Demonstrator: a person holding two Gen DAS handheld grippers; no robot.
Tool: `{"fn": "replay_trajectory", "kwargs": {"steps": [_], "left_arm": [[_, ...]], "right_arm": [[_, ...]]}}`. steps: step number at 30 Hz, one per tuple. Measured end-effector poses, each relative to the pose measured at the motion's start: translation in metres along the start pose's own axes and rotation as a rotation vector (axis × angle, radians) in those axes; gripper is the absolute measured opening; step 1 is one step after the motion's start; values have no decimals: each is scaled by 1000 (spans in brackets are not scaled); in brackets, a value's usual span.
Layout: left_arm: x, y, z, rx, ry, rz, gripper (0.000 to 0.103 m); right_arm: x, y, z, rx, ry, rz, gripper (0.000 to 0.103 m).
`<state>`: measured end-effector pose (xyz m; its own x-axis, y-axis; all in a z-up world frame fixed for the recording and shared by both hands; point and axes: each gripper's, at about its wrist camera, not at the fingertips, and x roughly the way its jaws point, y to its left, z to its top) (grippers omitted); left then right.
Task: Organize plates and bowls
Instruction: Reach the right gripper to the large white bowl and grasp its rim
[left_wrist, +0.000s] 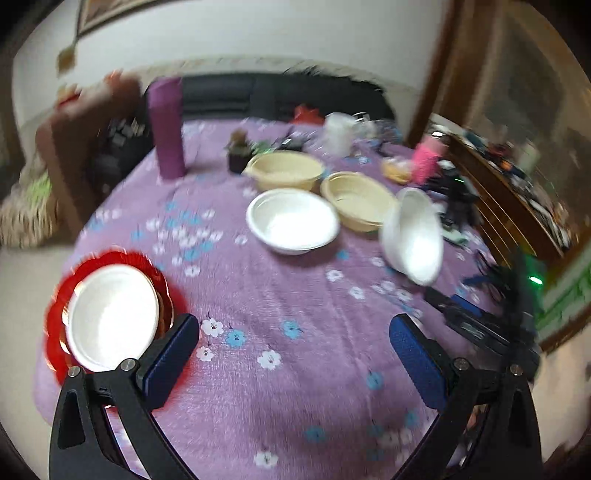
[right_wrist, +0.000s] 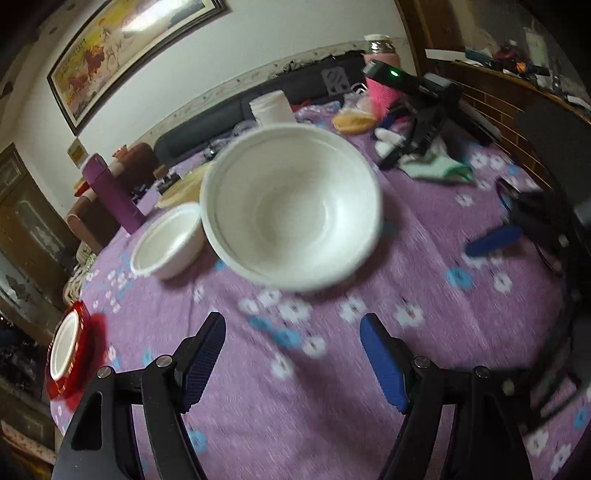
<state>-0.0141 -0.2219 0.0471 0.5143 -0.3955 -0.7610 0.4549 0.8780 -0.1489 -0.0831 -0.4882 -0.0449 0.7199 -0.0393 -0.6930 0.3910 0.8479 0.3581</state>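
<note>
A white bowl (right_wrist: 291, 206) sits tilted on the purple flowered tablecloth (right_wrist: 332, 369), just ahead of my open, empty right gripper (right_wrist: 293, 354); it also shows tipped on its side in the left wrist view (left_wrist: 412, 236). A second white bowl (left_wrist: 291, 219) (right_wrist: 168, 240) stands upright beside it. Two cream bowls (left_wrist: 284, 170) (left_wrist: 356, 199) sit behind. A white plate (left_wrist: 112, 315) rests on a red scalloped plate (left_wrist: 55, 306) at the table's left edge, also in the right wrist view (right_wrist: 66, 347). My left gripper (left_wrist: 293, 350) is open and empty above the cloth.
A purple bottle (left_wrist: 166, 129) stands at the back left. A white jar (left_wrist: 338, 133), a pink cup (left_wrist: 424, 158), a small potted plant (left_wrist: 238, 149) and clutter crowd the far side. A black device with a green light (right_wrist: 417, 110) and a cloth (right_wrist: 439, 168) lie at the right.
</note>
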Motion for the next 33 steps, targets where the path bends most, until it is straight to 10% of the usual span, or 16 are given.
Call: {"fn": "replay_trajectory", "kwargs": {"steps": [9, 21, 28, 33], "left_arm": [[71, 48, 61, -207, 24, 7, 103], [169, 68, 112, -231, 200, 125, 103], [212, 73, 109, -299, 301, 74, 96], [180, 61, 107, -274, 219, 19, 96]], "right_arm": [[67, 67, 45, 55, 50, 166, 81], [143, 97, 63, 45, 134, 129, 83], [127, 96, 65, 19, 147, 246, 83], [61, 86, 84, -30, -16, 248, 83]]}}
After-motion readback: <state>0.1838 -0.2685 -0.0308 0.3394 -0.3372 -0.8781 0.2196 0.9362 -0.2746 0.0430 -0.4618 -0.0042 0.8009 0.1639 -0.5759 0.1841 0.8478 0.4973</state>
